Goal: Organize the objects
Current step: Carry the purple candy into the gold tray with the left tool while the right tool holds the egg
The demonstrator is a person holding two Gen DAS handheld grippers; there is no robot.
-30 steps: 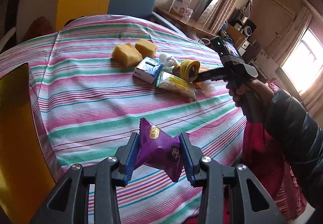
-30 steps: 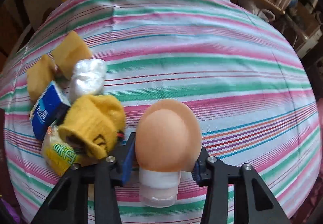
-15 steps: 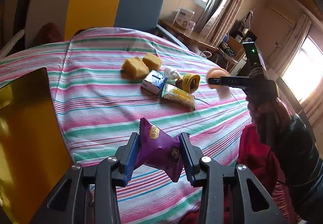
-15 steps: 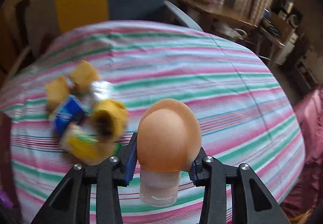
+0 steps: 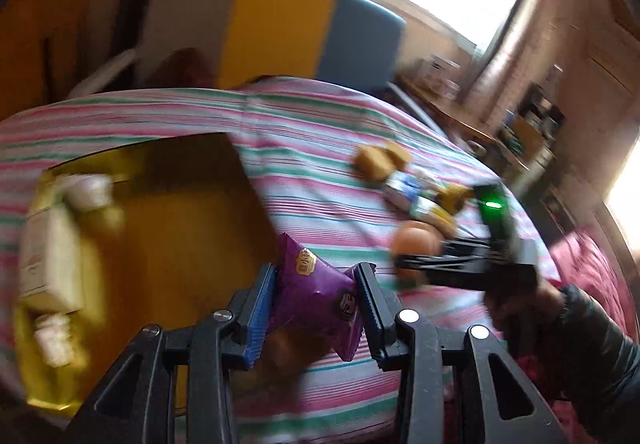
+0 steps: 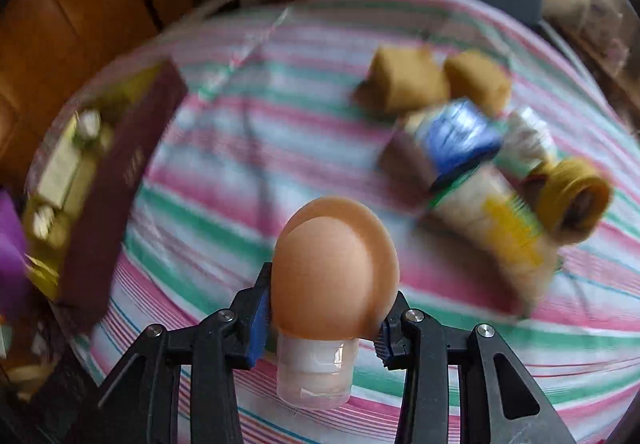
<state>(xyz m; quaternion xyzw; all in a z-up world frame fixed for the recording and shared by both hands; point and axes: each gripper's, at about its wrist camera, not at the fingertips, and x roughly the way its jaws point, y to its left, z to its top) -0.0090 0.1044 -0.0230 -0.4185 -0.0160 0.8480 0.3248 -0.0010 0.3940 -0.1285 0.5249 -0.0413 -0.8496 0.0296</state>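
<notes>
My left gripper is shut on a purple snack packet, held in the air beside the right wall of a gold-lined box on the striped cloth. The box holds a cream carton and small white items. My right gripper is shut on a peach egg-shaped item with a clear base, above the cloth. In the left wrist view that gripper carries the peach item just right of the packet. The box lies to the left in the right wrist view.
A pile stays on the cloth: two yellow sponges, a blue-white pack, a yellow-labelled packet, a yellow cap and white wrapping. A grey, yellow and blue chair stands behind the table. A dark sleeve is at right.
Both grippers have swung left toward the gold-lined box, each keeping its load. The box has come into full view with its contents, and the pile now lies to the right of the right gripper.
</notes>
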